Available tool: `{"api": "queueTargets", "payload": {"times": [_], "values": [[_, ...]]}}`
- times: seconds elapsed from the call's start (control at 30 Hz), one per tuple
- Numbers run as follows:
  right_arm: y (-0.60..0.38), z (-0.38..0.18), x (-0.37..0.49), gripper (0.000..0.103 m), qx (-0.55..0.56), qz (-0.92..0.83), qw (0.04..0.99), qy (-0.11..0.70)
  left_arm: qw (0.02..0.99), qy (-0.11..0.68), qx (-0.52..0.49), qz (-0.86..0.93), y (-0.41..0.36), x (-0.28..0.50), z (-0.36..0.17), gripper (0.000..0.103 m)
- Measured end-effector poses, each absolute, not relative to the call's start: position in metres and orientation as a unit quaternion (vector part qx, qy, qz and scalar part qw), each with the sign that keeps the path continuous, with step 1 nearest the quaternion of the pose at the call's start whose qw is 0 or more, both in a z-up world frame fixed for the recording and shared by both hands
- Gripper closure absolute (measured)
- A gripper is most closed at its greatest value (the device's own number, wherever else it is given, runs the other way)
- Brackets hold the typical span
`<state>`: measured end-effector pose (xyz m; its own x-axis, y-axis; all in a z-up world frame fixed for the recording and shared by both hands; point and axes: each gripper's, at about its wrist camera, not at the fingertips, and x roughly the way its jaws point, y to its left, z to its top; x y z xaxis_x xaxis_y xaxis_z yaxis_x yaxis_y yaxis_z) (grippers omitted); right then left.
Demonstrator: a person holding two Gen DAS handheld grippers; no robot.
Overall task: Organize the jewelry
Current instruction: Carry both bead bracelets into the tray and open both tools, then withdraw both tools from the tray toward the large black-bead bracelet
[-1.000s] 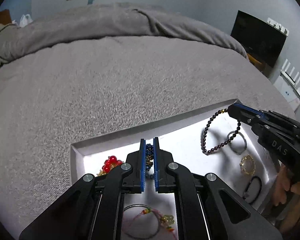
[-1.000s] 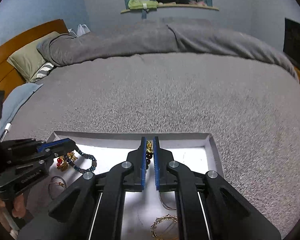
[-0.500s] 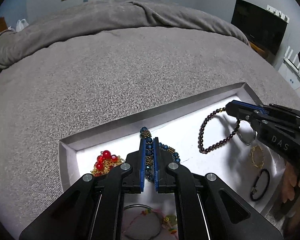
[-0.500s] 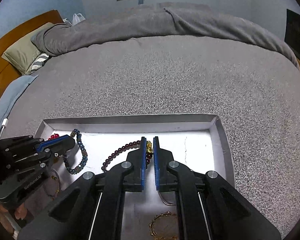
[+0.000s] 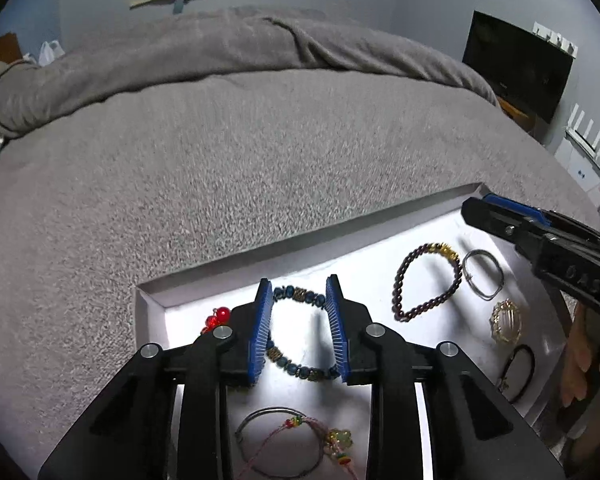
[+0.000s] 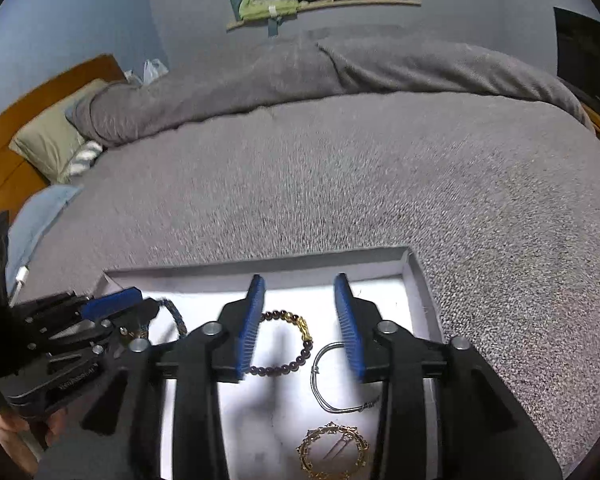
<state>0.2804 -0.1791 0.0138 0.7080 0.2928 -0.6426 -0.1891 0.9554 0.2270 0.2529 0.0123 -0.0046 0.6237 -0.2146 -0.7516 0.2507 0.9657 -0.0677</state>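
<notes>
A white shallow tray [image 5: 340,236] lies on the grey bed. My left gripper [image 5: 299,286] hangs just over it, jaws opening. The blue bead bracelet [image 5: 300,368] lies flat on the tray floor between the pads, which do not press it. In the right wrist view my right gripper [image 6: 300,280] is also opening. Below its jaws the dark maroon bracelet [image 6: 284,368] with gold beads rests loose on the tray [image 6: 416,280]. The left wrist view shows that bracelet [image 5: 398,280] below the right gripper [image 5: 478,206]. The left gripper [image 6: 116,308] shows at the right wrist view's left edge.
More jewelry lies in the tray: a red-bead piece [image 5: 218,316], a silver bangle [image 5: 482,274], a gold filigree ring [image 5: 506,322], a black hair tie [image 5: 520,372] and a pink string bracelet [image 5: 300,424]. A hand [image 5: 580,352] holds the right gripper. Pillows [image 6: 48,148] lie far left.
Both grippers held their bracelets pinched and hanging over the tray. They have now opened, and both bracelets lie flat on the tray floor.
</notes>
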Motion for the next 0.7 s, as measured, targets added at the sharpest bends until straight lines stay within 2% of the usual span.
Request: {"api": "queueTargets", "payload": {"times": [0.07,0.13,0.2,0.37,0.4,0.43,0.53,0.57,0.6,0.7], "values": [[-0.185,0.020,0.275,0.044,0.081,0.124,0.929,0.340,0.908,0.399,0.028,-0.126,0.011,0.249,0.000,0.068],[-0.193,0.026,0.269,0.040,0.090,0.118,0.935,0.323,0.915,0.384,0.030,-0.121,0.011,0.244,0.005,0.057],[-0.202,0.030,0.264,0.030,0.110,0.116,0.938,0.308,0.923,0.368,0.030,-0.111,0.014,0.239,0.010,0.047],[-0.217,0.043,0.253,0.011,0.139,0.112,0.944,0.278,0.939,0.332,0.019,-0.085,0.022,0.221,0.026,0.040],[-0.219,0.046,0.249,0.010,0.143,0.111,0.945,0.271,0.942,0.326,0.016,-0.079,0.024,0.217,0.030,0.028],[-0.220,0.049,0.247,0.006,0.145,0.109,0.946,0.268,0.945,0.319,0.013,-0.074,0.026,0.214,0.033,0.020],[-0.222,0.057,0.237,0.005,0.154,0.117,0.945,0.262,0.952,0.300,0.007,-0.055,0.033,0.198,0.045,0.018],[-0.222,0.060,0.232,0.005,0.155,0.120,0.945,0.261,0.954,0.296,0.004,-0.047,0.035,0.193,0.048,0.015],[-0.222,0.064,0.227,0.005,0.155,0.120,0.946,0.258,0.957,0.289,-0.002,-0.035,0.038,0.186,0.051,0.008],[-0.220,0.071,0.209,0.005,0.149,0.114,0.951,0.246,0.962,0.268,-0.047,-0.004,0.050,0.162,0.049,0.006]]}}
